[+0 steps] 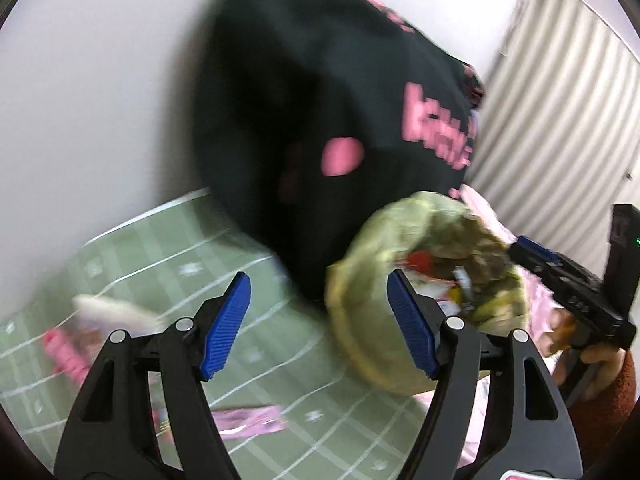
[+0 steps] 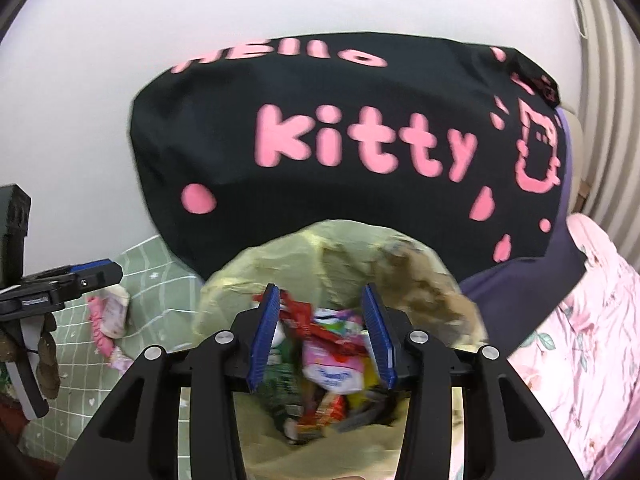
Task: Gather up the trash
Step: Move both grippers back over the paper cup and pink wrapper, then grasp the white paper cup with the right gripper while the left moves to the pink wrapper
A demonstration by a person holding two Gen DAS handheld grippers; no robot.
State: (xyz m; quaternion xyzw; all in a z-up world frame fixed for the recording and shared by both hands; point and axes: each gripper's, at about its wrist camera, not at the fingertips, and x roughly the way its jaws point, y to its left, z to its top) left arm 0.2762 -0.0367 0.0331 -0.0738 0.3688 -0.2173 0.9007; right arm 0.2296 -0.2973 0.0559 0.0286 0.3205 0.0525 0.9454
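While the yellow trash bag [image 2: 320, 248] is seen at twelve o'clock beyond the spread, empty right gripper [image 2: 322, 330], a pink wrapper [image 1: 248, 422] is seen at seven o'clock below the equally spread, empty left gripper [image 1: 320, 326].

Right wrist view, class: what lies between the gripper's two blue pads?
Crumpled wrappers inside the open yellow-green trash bag. The right gripper is open above the bag's mouth, gripping nothing, in the right wrist view.

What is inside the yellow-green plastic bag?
The yellow-green bag holds crumpled wrappers, red, pink and white, piled near its open mouth. Whatever lies deeper is covered by these wrappers and the bag's folds.
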